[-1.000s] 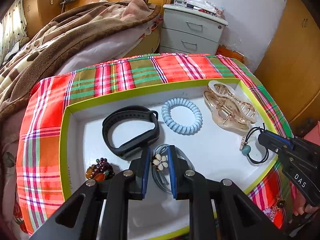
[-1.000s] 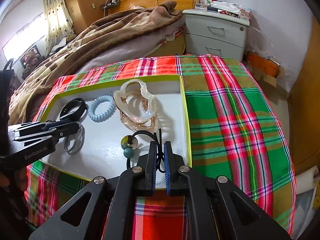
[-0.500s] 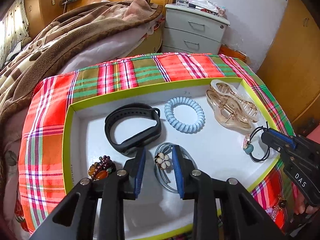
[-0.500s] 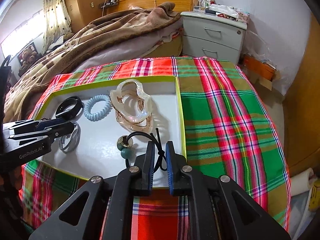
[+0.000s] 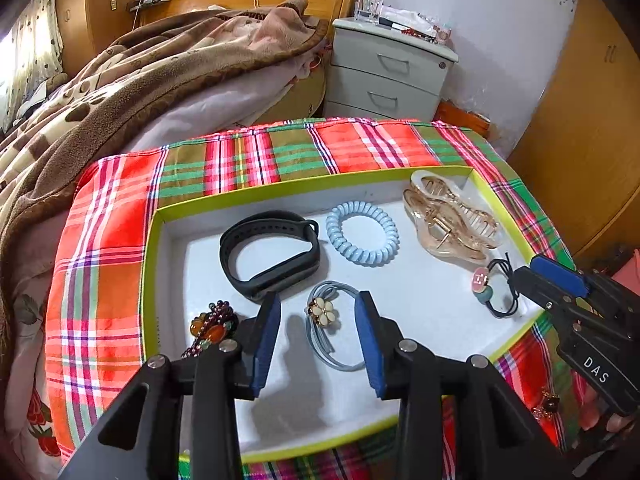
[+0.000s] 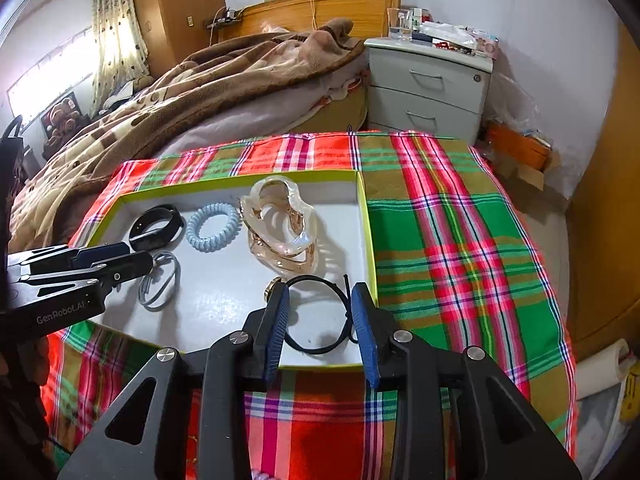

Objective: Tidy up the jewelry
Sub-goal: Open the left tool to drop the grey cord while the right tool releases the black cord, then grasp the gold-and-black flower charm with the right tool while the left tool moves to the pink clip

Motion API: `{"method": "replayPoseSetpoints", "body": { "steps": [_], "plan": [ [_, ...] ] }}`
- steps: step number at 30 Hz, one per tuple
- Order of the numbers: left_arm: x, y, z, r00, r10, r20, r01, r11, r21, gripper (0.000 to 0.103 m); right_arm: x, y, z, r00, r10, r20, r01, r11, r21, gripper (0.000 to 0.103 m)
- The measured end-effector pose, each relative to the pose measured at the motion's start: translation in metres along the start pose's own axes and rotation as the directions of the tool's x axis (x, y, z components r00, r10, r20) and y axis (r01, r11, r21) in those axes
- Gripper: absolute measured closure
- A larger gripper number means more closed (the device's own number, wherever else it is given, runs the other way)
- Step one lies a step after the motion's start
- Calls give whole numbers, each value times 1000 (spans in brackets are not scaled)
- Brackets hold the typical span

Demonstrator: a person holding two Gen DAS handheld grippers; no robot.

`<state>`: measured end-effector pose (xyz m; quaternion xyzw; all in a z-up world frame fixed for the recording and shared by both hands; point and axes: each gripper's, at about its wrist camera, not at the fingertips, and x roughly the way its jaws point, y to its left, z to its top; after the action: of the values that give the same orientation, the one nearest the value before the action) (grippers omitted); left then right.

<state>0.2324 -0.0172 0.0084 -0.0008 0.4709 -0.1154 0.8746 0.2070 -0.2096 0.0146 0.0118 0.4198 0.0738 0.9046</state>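
A white tray with a yellow-green rim [image 5: 150, 280] [image 6: 366, 216] lies on a plaid cloth. In it are a black wristband [image 5: 272, 254] [image 6: 156, 226], a blue spiral hair tie [image 5: 362, 232] [image 6: 212, 226], a clear amber claw clip [image 5: 450, 220] [image 6: 282, 232], a grey hair tie with a flower [image 5: 322, 314] [image 6: 160, 284], a black elastic with beads [image 5: 494, 288] [image 6: 316, 312] and a dark beaded ornament [image 5: 212, 326]. My left gripper [image 5: 318, 322] is open above the flower tie. My right gripper [image 6: 318, 312] is open around the black elastic, which lies on the tray.
The plaid cloth [image 6: 460, 240] covers the table. A bed with a brown blanket [image 5: 120, 92] lies behind at left. A grey nightstand [image 5: 390, 76] stands at the back. A wooden wardrobe [image 5: 592, 120] is at the right. A small ornament [image 5: 548, 402] lies on the cloth beside the tray.
Both grippers opened. The left let go of the flower hair tie and the right let go of the black elastic; both now lie in the tray. Both grippers pulled back slightly.
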Motion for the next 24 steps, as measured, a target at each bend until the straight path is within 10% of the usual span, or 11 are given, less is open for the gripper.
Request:
{"method": "replayPoseSetpoints", "body": {
  "steps": [24],
  "plan": [
    [-66,-2,-54,992,-101,72,104,994,-40,61,-73,-16,-63,994,95,61,-99,993,71,69]
  ]
}}
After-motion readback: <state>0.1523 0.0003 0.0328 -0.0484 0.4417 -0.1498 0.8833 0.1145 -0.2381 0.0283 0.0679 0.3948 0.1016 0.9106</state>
